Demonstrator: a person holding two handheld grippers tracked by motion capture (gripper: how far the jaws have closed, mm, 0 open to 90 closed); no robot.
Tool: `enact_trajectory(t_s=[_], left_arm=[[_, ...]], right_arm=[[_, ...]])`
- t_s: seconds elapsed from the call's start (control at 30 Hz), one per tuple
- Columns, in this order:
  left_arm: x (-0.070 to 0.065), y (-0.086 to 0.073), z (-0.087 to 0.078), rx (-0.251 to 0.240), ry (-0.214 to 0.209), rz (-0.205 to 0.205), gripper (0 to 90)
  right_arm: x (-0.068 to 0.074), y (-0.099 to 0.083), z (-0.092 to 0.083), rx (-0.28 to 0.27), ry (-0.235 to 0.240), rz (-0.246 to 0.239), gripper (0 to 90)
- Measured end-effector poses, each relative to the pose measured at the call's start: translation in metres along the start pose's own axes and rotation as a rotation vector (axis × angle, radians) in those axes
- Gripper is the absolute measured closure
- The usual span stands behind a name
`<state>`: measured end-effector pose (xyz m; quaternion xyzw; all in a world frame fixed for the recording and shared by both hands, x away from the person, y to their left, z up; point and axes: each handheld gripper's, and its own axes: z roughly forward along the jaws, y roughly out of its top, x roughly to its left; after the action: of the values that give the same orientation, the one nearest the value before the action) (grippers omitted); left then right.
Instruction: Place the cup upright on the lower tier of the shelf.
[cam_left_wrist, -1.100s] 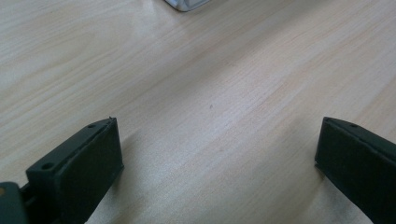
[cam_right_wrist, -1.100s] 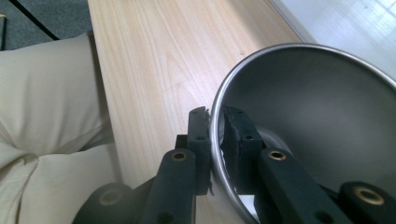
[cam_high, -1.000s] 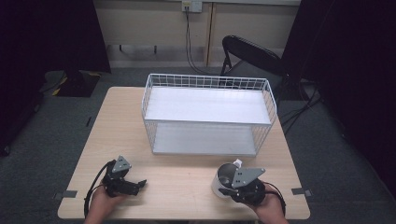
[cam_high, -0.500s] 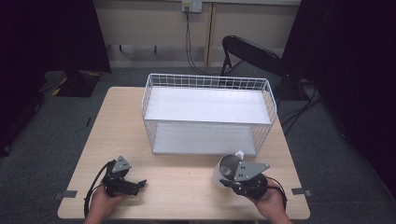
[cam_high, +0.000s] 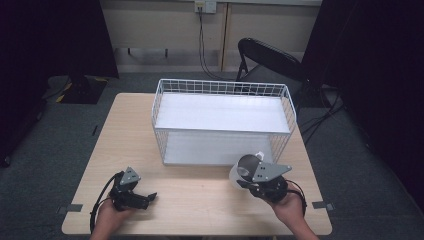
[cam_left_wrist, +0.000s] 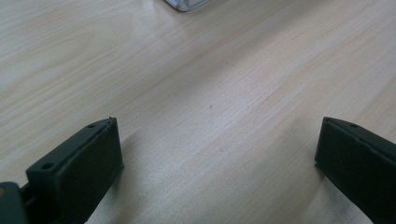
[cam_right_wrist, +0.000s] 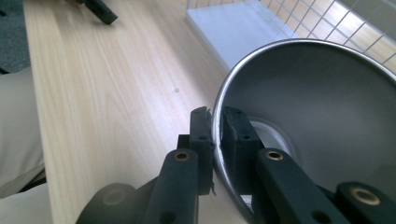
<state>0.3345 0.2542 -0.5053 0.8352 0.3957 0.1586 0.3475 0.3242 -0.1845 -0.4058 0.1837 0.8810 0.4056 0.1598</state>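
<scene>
wooden table (cam_high: 200, 195) bears a wire basket (cam_high: 222, 120); right tool (cam_right_wrist: 215, 122) pinches a steel bowl (cam_right_wrist: 317, 121); left tool (cam_left_wrist: 215, 154) gapes.

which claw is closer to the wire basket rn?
Right. The right claw, clamped on the metal bowl's rim, sits just before the wire basket's front right corner. The left claw is down at the table's front left.

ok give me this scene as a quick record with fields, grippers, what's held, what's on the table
left gripper: open, low over bare table, holding nothing
right gripper: jaws shut on the rim of the metal cup, one jaw inside, one outside
metal cup: tilted, at the basket's front right corner
wire basket: white, at mid table, white liner
table: light wood
chair: black, behind the table
</scene>
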Motion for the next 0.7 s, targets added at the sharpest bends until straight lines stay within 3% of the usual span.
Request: enact_trajectory(t_s=[0.7], left_arm=[[0.000, 0.000, 0.000, 0.001, 0.000, 0.000, 0.0]], right_arm=[[-0.015, 0.010, 0.007, -0.008, -0.066, -0.008, 82.8]])
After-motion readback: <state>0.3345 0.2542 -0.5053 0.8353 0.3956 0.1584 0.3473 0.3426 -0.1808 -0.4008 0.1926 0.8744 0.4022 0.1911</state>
